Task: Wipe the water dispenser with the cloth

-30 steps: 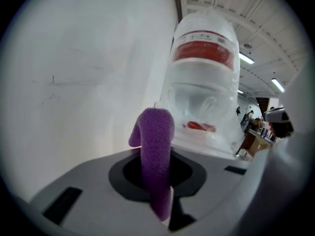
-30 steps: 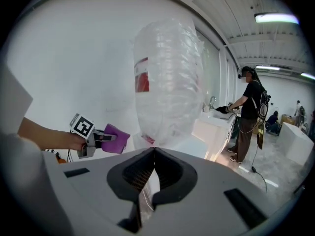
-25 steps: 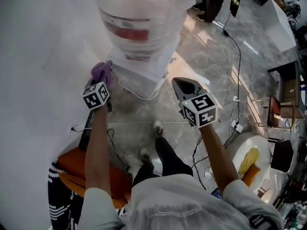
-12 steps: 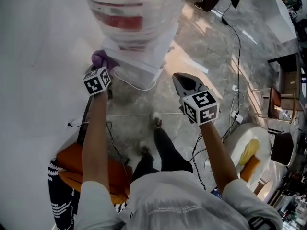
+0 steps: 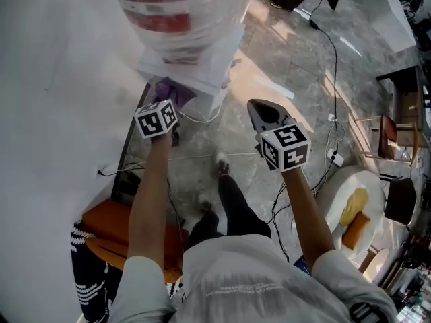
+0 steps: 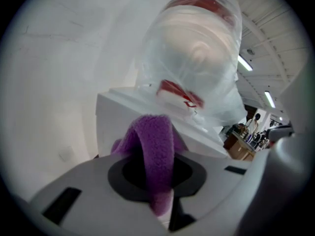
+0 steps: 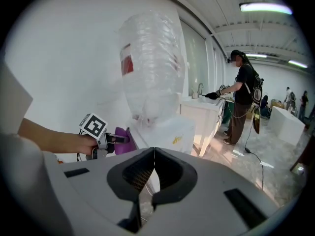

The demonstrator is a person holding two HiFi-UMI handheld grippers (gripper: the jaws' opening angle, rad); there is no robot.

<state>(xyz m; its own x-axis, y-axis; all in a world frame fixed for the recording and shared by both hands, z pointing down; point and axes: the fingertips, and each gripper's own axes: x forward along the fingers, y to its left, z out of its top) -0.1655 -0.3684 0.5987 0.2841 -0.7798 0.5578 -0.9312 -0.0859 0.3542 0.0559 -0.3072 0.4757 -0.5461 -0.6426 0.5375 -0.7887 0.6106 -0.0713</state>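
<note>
The water dispenser point(image 5: 195, 73) is a white box with a plastic-wrapped bottle point(image 5: 178, 9) bearing a red label on top. My left gripper point(image 5: 166, 101) is shut on a purple cloth point(image 5: 167, 88), which presses against the dispenser's near top edge. In the left gripper view the cloth point(image 6: 155, 151) hangs folded between the jaws, in front of the dispenser's white body point(image 6: 118, 117). My right gripper point(image 5: 260, 112) hovers to the right of the dispenser, apart from it. Its jaws meet with nothing between them point(image 7: 154, 156).
A white wall point(image 5: 60, 79) runs close on the left. An orange seat point(image 5: 128, 237) sits behind my left arm. Cables point(image 5: 330, 66) trail over the stone floor. A round white table point(image 5: 337, 194) with a yellow cloth stands at right. A person point(image 7: 241, 102) stands by a white counter point(image 7: 206, 114).
My left gripper has carried the purple cloth rightward along the dispenser's near edge, from its left corner towards the middle. The right gripper has stayed about where it was.
</note>
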